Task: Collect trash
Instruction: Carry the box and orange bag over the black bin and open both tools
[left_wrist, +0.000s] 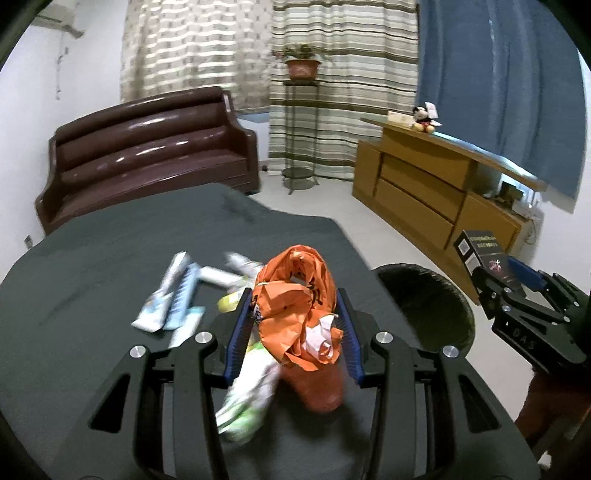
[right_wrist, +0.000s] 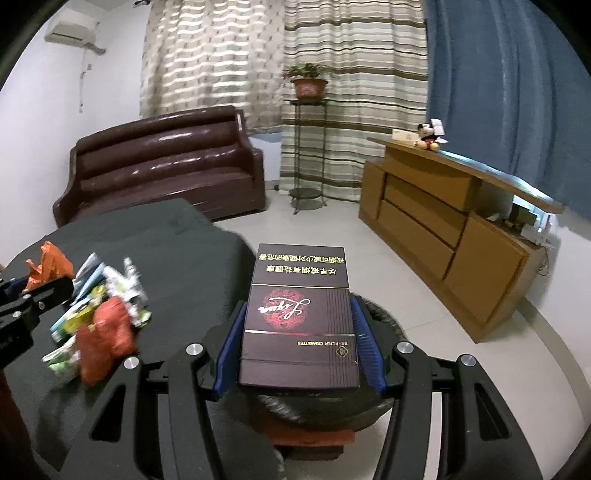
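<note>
Trash bin (left_wrist: 424, 306) stands off the table's edge (left_wrist: 354, 251); left gripper (left_wrist: 295, 317) clamps orange bag (left_wrist: 295, 295), right gripper (right_wrist: 299, 332) clamps cigarette box (right_wrist: 299, 314).

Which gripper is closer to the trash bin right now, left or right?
Right. The right gripper, shut on the cigarette box, is above the trash bin. The left gripper holds the orange bag over the table beside it.

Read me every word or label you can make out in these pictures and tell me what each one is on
"FILTER CIGARETTES": dark cigarette box, upside down, in the right claw.
Red script logo and Chinese warning line on that box: not clearly readable.
Wrappers on the table: blurred.
</note>
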